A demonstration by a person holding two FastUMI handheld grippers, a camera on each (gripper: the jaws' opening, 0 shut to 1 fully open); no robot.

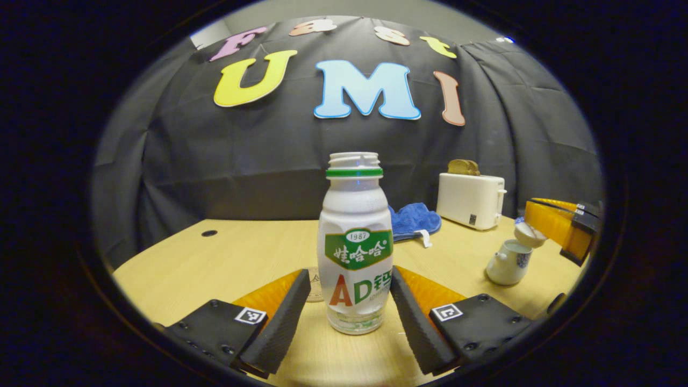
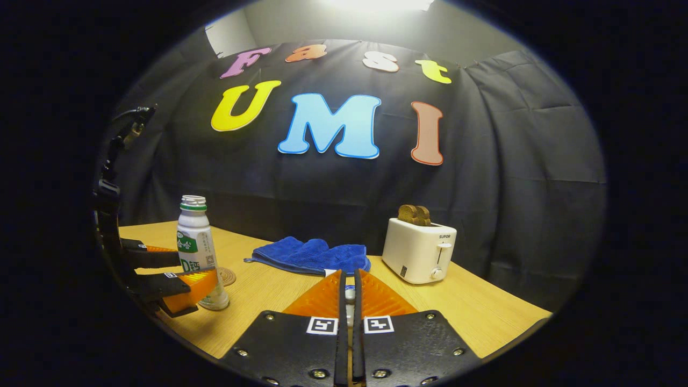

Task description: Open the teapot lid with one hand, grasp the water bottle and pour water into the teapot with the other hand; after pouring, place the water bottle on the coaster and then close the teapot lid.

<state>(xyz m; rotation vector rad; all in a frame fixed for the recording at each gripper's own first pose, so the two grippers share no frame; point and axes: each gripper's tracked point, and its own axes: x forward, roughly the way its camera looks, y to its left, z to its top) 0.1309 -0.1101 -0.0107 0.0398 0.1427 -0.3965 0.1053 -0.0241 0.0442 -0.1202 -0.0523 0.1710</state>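
Observation:
A white bottle (image 1: 355, 252) with a green label and an uncapped neck stands upright on the table. My left gripper (image 1: 349, 277) is open around it, with a gap at the left finger and the right finger close against its side. The round coaster (image 1: 314, 285) lies just behind the bottle. At the right, the white teapot (image 1: 506, 264) sits with its mouth uncovered. Its lid (image 1: 529, 234) hangs tilted just above it, and my right gripper (image 2: 350, 279) is shut on the lid's knob (image 2: 350, 294). In the right gripper view the bottle (image 2: 194, 242) and left gripper (image 2: 198, 269) show at the far left, beside the coaster (image 2: 227, 277).
A blue cloth (image 2: 312, 255) lies at the back of the wooden table (image 2: 484, 312). A white toaster (image 2: 419, 250) holding bread stands to its right. A small hole (image 1: 209, 233) marks the table's far left. The black cloth wall closes off the back.

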